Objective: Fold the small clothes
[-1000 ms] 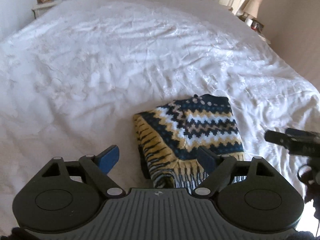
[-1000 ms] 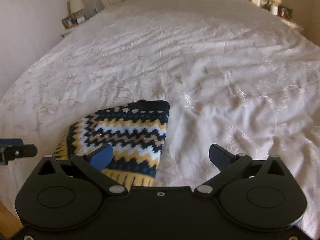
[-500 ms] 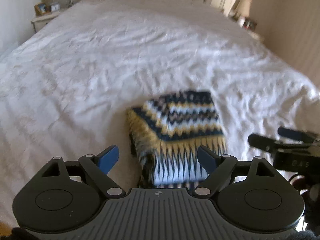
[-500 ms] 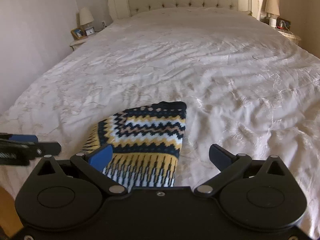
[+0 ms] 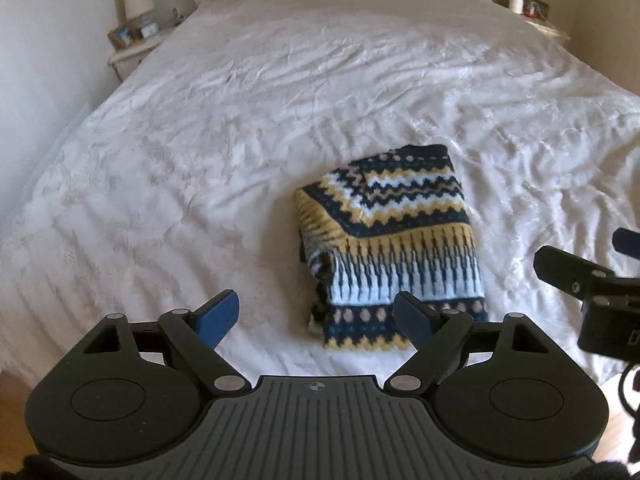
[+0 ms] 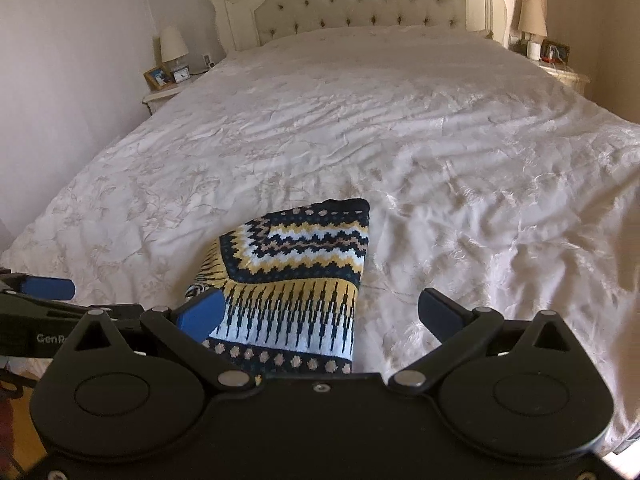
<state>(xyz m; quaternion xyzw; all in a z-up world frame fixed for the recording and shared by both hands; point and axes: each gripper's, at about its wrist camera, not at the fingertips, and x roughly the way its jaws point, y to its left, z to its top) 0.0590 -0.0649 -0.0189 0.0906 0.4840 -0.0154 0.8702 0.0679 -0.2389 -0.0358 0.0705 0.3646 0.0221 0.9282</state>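
- Patterned knit in navy, mustard, white and tan, the small folded sweater point(image 5: 390, 248) is lying flat on the white bedspread point(image 5: 224, 132), near the foot edge of the bed and well apart from the headboard.
- Above the near edge of the sweater, the left gripper point(image 5: 316, 316) is hovering and pointing steeply down, with its jaws standing wide apart and nothing between them.
- One blue pad is sitting out over bare bedspread to the left of the sweater, and the other dark finger is overlapping the sweater's near right corner in the view; whether it is touching the knit cannot be told.
- Just to the right of the sweater's near edge, the right gripper point(image 6: 318, 314) is tilting down less steeply, its jaws likewise spread wide and gripping nothing.
- From the right wrist view, the sweater's near hem is hiding behind the gripper body.
- Far beyond the sweater, a tufted cream headboard point(image 6: 360, 4) is standing at the top of the bed.
- Left of the headboard, a nightstand point(image 6: 160, 96) is carrying a lamp point(image 6: 173, 46), a picture frame point(image 6: 156, 77) and a small clock.
- Right of the headboard, a second nightstand point(image 6: 568, 76) is holding another lamp and small items too blurred to name.
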